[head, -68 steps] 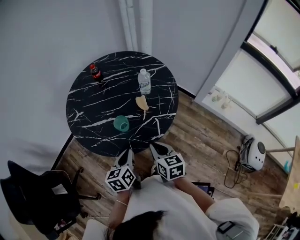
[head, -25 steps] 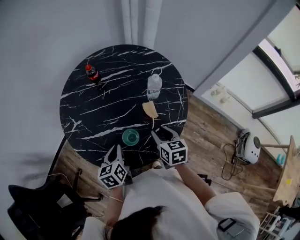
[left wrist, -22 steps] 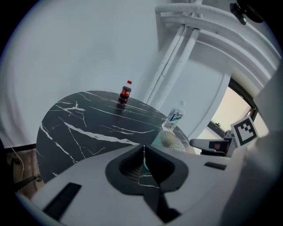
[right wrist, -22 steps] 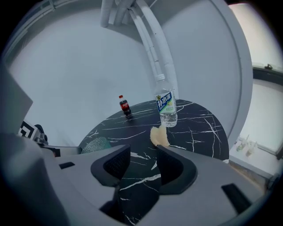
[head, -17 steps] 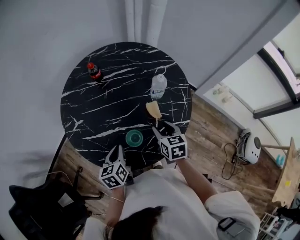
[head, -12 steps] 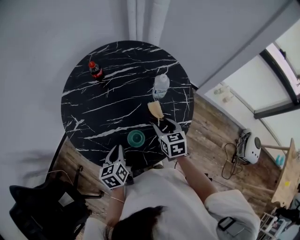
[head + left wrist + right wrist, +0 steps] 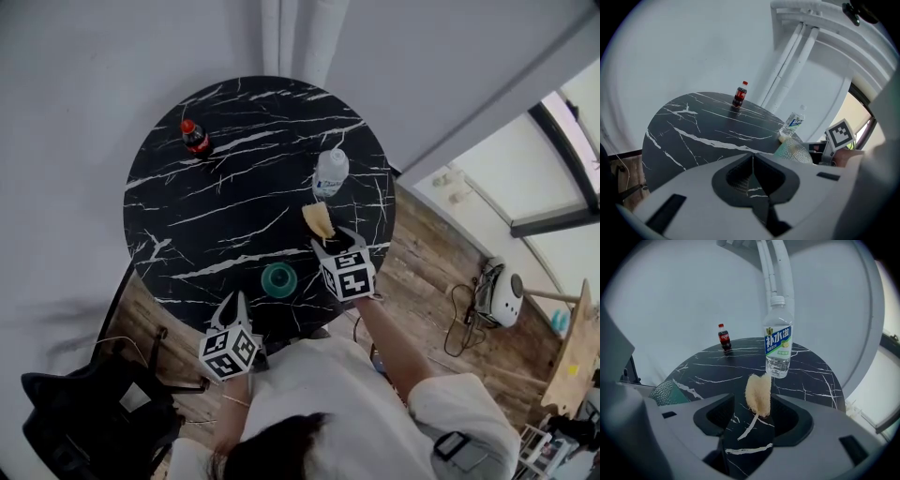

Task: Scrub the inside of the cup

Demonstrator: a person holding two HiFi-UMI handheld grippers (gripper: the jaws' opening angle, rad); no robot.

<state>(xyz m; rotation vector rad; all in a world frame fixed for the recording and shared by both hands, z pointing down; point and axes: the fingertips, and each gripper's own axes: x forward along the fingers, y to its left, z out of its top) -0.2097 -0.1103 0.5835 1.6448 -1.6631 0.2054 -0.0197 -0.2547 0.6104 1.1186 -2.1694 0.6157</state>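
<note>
A green textured cup (image 7: 278, 278) stands upright near the front edge of the round black marble table (image 7: 216, 216). A tan loofah sponge (image 7: 319, 221) with a pale string lies behind it to the right. My right gripper (image 7: 337, 240) is right at the sponge. In the right gripper view the sponge (image 7: 758, 393) sits between the wide-open jaws of the right gripper (image 7: 753, 400), which have just been opening; the pads do not press it. My left gripper (image 7: 234, 300) is shut and empty at the table's front edge, left of the cup (image 7: 794, 151).
A clear water bottle (image 7: 330, 172) stands just behind the sponge. A small cola bottle (image 7: 195, 137) is at the table's far left. A dark chair (image 7: 84, 422) is at lower left. Wood floor (image 7: 422, 272) and a small white appliance (image 7: 503, 292) lie to the right.
My right gripper has moved forward and down over the table up to the sponge, and its jaws have spread. The left gripper has stayed at the table's front edge.
</note>
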